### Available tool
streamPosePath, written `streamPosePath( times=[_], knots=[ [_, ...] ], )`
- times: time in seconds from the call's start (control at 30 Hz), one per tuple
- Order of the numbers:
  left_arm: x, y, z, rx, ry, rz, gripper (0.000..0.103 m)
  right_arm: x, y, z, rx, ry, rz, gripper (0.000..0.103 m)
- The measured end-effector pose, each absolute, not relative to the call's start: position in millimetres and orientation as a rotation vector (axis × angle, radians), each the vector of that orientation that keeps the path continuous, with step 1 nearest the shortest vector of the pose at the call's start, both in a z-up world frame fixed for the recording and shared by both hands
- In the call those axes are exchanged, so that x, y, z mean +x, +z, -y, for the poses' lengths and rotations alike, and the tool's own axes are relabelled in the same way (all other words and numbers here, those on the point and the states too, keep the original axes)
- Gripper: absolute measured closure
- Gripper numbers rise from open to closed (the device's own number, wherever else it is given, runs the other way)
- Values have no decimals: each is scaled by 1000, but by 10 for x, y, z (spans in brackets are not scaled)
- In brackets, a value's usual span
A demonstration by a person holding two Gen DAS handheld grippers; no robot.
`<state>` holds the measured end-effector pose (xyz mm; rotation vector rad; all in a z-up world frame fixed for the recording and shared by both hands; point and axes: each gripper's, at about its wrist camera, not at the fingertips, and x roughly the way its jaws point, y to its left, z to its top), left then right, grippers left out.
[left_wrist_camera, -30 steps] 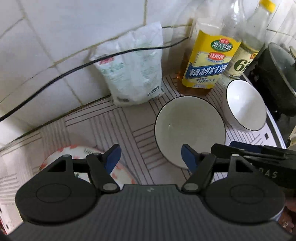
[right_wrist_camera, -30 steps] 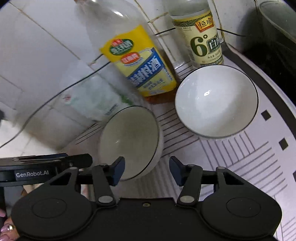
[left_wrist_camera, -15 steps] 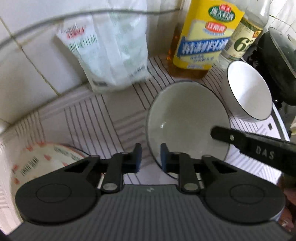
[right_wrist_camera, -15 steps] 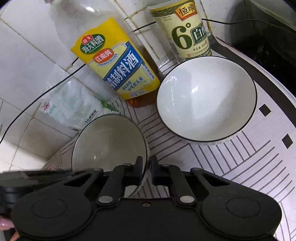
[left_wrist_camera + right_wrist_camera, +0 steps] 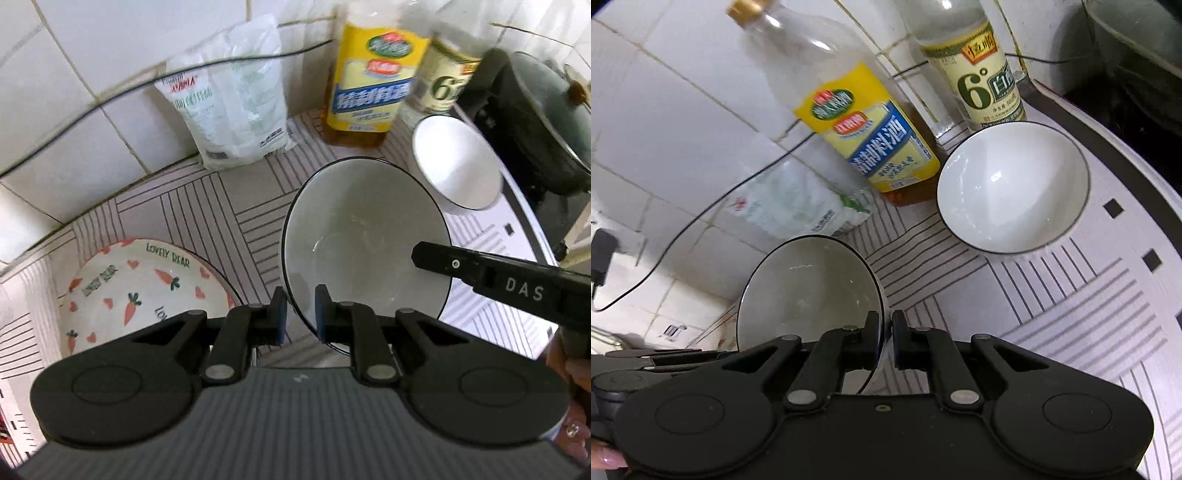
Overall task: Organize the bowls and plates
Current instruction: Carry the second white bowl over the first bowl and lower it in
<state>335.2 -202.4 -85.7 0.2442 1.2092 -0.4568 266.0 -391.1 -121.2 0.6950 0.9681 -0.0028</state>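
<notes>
A large pale bowl with a black rim (image 5: 365,236) is held by both grippers. My left gripper (image 5: 299,314) is shut on its near left rim. My right gripper (image 5: 884,332) is shut on the opposite rim of the same bowl (image 5: 809,291); its black body (image 5: 517,288) reaches over the bowl from the right. A smaller white bowl (image 5: 1012,188) stands on the mat beyond, free of both grippers. A carrot-patterned plate (image 5: 140,291) lies to the left. I cannot see the held bowl's underside.
A yellow-labelled bottle (image 5: 369,85), a green-labelled bottle (image 5: 986,85) and a white bag (image 5: 236,103) stand against the tiled wall. A black pot (image 5: 535,110) sits at the right. A black cable (image 5: 110,99) runs along the wall. The striped mat (image 5: 207,206) covers the counter.
Both grippers went from open to shut on the large bowl's rim. Both views have since pulled back and up a little, and more of the carrot plate shows.
</notes>
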Motion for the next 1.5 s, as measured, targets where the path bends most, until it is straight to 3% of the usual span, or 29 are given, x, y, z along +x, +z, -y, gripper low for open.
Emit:
streamPosePath(
  times=[0.57, 1.27, 1.5],
  knots=[
    [2504, -483, 1859, 248, -426, -1240, 89, 1853, -689, 3790, 581, 85, -942, 91],
    [2284, -977, 1787, 208, -345, -1337, 88, 1771, -1087, 3447, 296, 161, -988, 91],
    [2417, -1166, 1764, 164, -331, -1427, 84, 1828, -1165, 3244, 108, 196, -952, 91]
  ],
)
